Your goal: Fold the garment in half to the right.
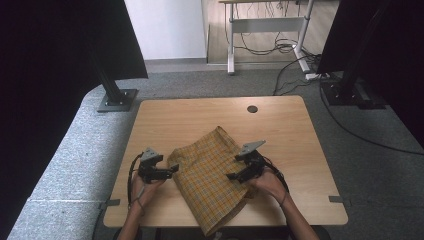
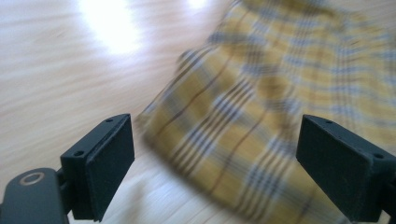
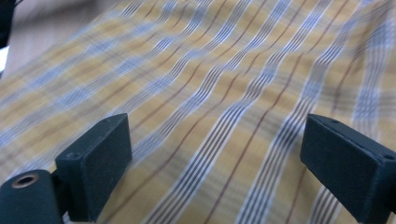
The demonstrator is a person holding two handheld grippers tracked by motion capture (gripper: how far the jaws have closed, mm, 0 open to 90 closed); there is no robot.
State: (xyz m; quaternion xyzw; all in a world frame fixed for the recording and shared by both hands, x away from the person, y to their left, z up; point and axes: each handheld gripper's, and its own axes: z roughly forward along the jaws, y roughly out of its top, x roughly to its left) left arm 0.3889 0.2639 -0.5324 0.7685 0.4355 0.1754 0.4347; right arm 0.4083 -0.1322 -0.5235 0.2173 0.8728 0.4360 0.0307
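the yellow plaid cloth lies on the wooden table, near edge overhanging the front; its long axis runs from far centre toward the near edge. left gripper at its left edge, jaws wide. right gripper over its right side, jaws wide, tilted down.

We note even daylight on the table, white glare beside the motion-blurred plaid cloth in the left gripper view, dark edges above.

Light wooden table, grey carpet, white desk frame, black cables
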